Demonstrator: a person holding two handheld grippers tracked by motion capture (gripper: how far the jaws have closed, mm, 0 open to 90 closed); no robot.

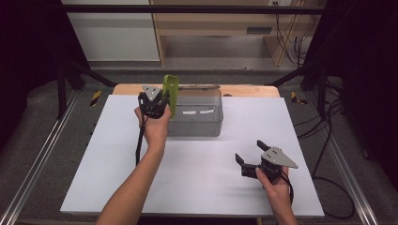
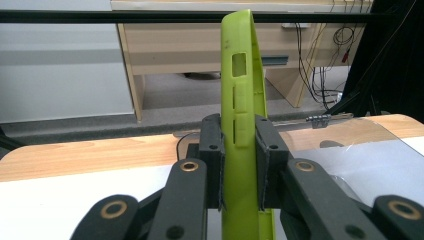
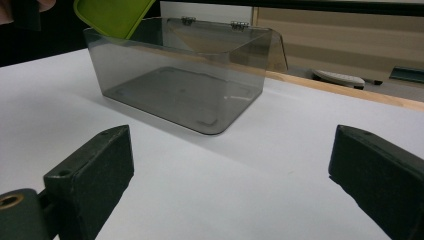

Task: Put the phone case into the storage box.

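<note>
The left hand-held gripper (image 1: pixel 159 104) has its jaws clamped on the edges of a lime-green phone case (image 1: pixel 171 93), holding it upright at the near left corner of the clear smoky plastic box (image 1: pixel 196 115). That looks like a deliberate pose: standing on end, the case can be lowered or tipped into the open box, whose hinged lid is thrown back toward the far edge of the table (image 1: pixel 197 187). In the left gripper view the pads press on either long edge of the case (image 2: pixel 242 125), below its cutout. The right hand-held gripper (image 1: pixel 251 151) rests low on the white table well apart from the box, jaws spread wide with nothing between them, apparently just waiting. The bottom end of the case is cut off in that close view, and I can't tell whether it touches the box's rim. The box looks empty, though glare blurs its floor.
</note>
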